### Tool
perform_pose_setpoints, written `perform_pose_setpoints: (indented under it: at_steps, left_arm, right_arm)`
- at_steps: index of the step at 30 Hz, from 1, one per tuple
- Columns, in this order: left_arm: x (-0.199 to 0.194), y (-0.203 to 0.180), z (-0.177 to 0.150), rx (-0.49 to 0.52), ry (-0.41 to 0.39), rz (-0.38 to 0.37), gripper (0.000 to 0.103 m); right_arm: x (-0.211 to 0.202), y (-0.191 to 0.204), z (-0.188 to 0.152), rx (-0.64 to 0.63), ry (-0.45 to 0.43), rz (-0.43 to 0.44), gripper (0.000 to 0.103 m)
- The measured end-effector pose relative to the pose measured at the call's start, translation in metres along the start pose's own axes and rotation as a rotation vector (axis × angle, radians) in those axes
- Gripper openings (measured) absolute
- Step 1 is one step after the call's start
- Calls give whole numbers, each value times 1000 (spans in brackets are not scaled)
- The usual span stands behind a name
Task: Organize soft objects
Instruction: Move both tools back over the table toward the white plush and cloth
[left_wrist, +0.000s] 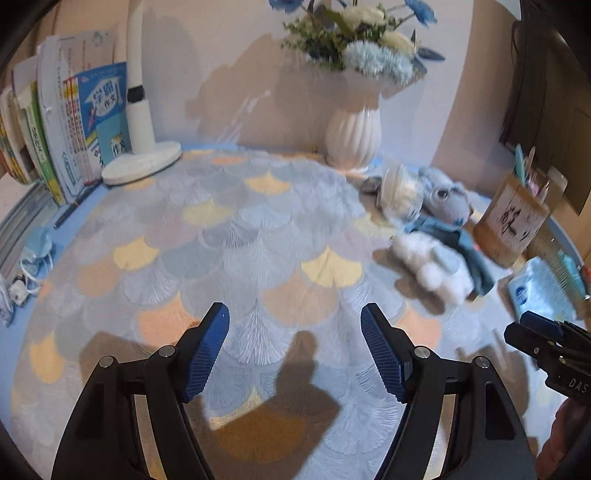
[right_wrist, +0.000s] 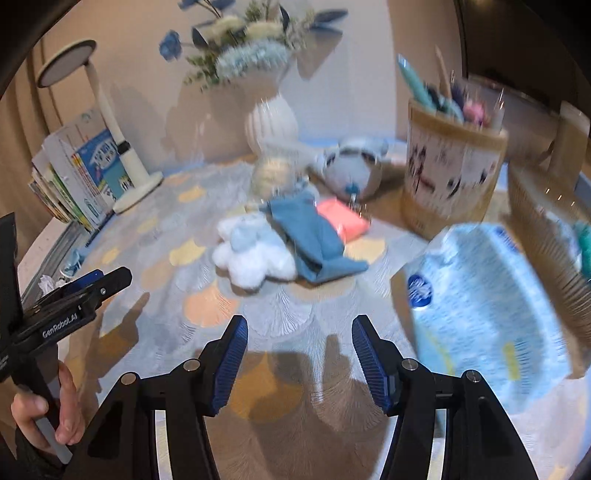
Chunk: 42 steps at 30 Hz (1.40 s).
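Ahead of my right fingers (right_wrist: 299, 354), the white fluffy toy (right_wrist: 255, 254) lies on the counter (right_wrist: 207, 306), touching a blue cloth (right_wrist: 314, 236) and near the grey plush (right_wrist: 351, 166). Both my right and left fingers (left_wrist: 295, 347) are spread apart, grasping nothing. A tissue pack (right_wrist: 484, 310) sits just right.
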<state>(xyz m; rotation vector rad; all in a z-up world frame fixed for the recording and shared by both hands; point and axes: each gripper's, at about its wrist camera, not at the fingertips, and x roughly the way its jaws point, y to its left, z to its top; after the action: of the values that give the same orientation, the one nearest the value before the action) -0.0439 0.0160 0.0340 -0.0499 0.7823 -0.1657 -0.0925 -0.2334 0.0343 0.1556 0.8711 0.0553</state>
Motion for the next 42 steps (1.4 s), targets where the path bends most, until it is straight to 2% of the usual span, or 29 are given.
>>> perform_pose_setpoints:
  at_steps: [3, 6, 10, 19, 22, 23, 24, 26, 31, 33, 35, 37, 39, 42]
  left_arm:
    - [10, 6, -5, -28, 47, 10, 72]
    - [6, 14, -4, -66, 17, -14, 72]
    - [9, 18, -4, -93, 30, -24, 72]
    - [10, 8, -4, -41, 29, -3, 76]
    - [9, 1, -5, -2, 18, 26, 76]
    - [9, -2, -6, 15, 18, 35, 76]
    - [9, -5, -6, 31, 19, 41, 76]
    - [9, -12, -7, 69, 19, 60, 76]
    - [10, -23, -9, 134, 28, 85, 79]
    - [16, -27, -11, 163, 86, 49, 81]
    - [21, -28, -15, 178, 153, 11, 81]
    - [13, -30, -19, 185, 152, 6, 81]
    - [4, -32, -23, 181, 170, -34, 81]
    - [-13, -35, -17, 171, 190, -93, 81]
  right_arm:
    - [12, 0, -7, -7, 11, -7, 57]
    - [20, 1, -10, -20, 31, -17, 57]
    - [16, 3, -11, -45, 7, -19, 57]
    - [23, 13, -12, -89, 22, -48, 58]
    - [25, 13, -11, -84, 31, -50, 59]
    - [26, 12, -11, -80, 37, -53, 61]
    - [28, 11, -12, -76, 43, -57, 70]
    - [29, 9, -11, -61, 49, -75, 81]
    - [24, 7, -12, -47, 32, -60, 81]
    - [25, 4, -14, -38, 58, -53, 86]
    - [23, 2, -18, -32, 69, -38, 87]
    - [16, -2, -26, -16, 60, -25, 88]
    - [9, -3, -33, -29, 64, -25, 88]
    - [-1, -7, -31, -7, 129, 8, 88]
